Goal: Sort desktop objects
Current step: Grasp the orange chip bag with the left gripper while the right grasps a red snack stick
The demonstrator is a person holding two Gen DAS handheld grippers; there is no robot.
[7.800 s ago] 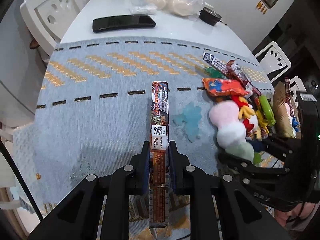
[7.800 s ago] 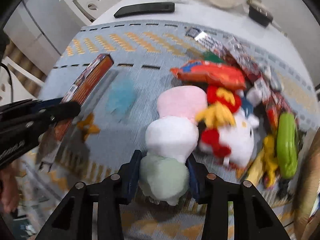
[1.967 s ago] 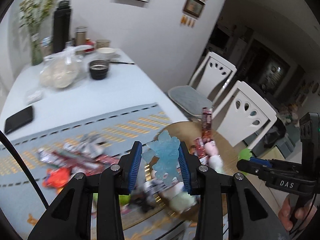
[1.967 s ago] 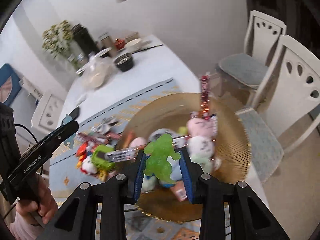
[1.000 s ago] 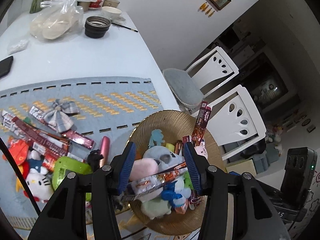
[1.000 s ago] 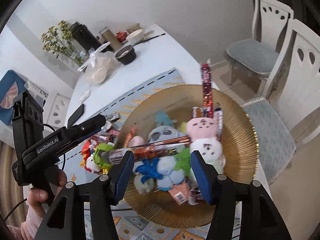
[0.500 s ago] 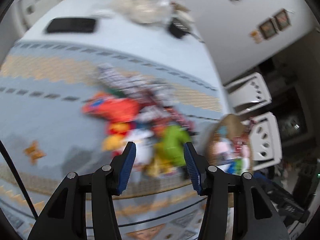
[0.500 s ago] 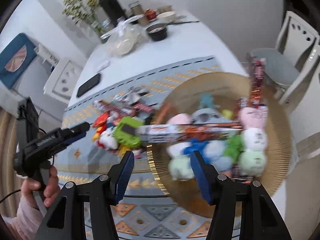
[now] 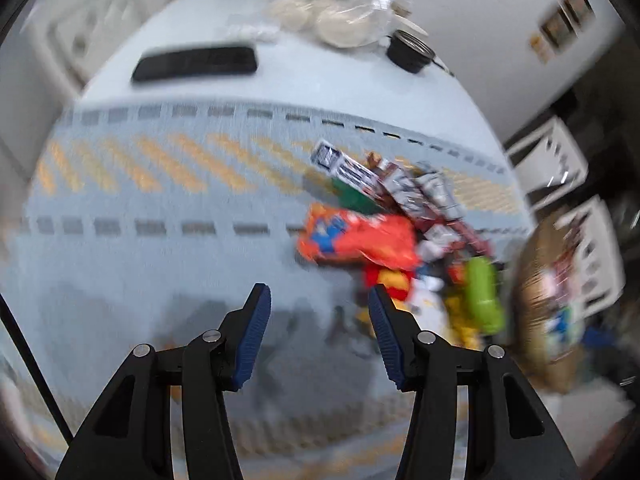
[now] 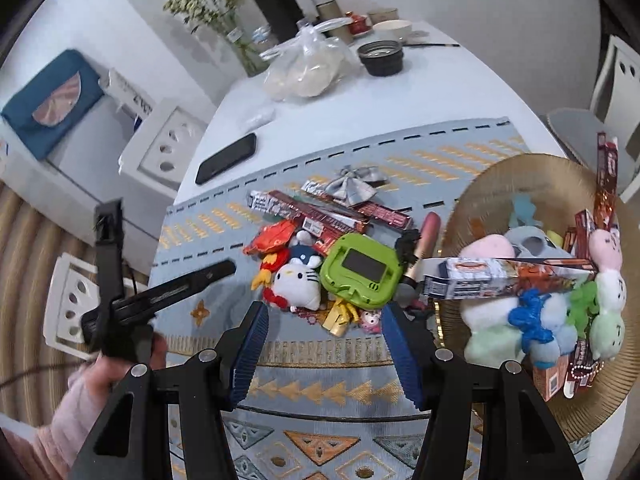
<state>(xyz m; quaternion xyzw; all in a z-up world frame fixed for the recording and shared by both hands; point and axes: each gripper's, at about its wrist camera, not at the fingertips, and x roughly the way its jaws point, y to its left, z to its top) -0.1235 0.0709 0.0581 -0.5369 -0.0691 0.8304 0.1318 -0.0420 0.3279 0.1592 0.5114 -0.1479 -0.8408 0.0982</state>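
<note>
**A:** What does the left wrist camera give you?

**B:** A smeared picture. The left gripper (image 9: 318, 300) has its ribbed blue pads spread apart with nothing between them, over bare blue-grey woven cloth (image 9: 160, 240) with orange zigzag bands. The pile of toys and snacks (image 9: 400, 240) lies ahead and to the right: a glossy orange snack bag (image 9: 356, 240), foil-wrapped bars (image 9: 400, 188) behind it, a lime-green plastic piece (image 9: 482, 292) at the near right. The ribbed golden plate (image 9: 532, 300) is a blur at the right edge. A flat black phone (image 9: 196, 65) and a knotted clear plastic bag (image 9: 340, 12) sit on the white tabletop beyond the cloth.

**A:** And the right wrist camera?

**B:** Sharper. The right gripper (image 10: 322, 320) is also released, empty, above the near end of the pile. Just past its tips are a white cat plush with a red bow (image 10: 298, 282), a rounded lime-green plastic toy with a dark screen (image 10: 362, 268), and small yellow figures (image 10: 340, 316). Behind those: the orange bag (image 10: 272, 238), long red foil bars (image 10: 332, 216), a grey fabric bow (image 10: 354, 184), and a pink tube (image 10: 426, 232).

**A:** The plate?

**B:** On the right, its rim (image 10: 500, 168) finely ridged, holding soft round plushes in pink, white and pale green (image 10: 604, 292), a blue rubbery figure (image 10: 532, 320), and a long printed carton (image 10: 500, 274) lying across it, one end over the rim. A hand (image 10: 108, 364) in a pink sleeve holds the left gripper (image 10: 224, 270) at the left.
</note>
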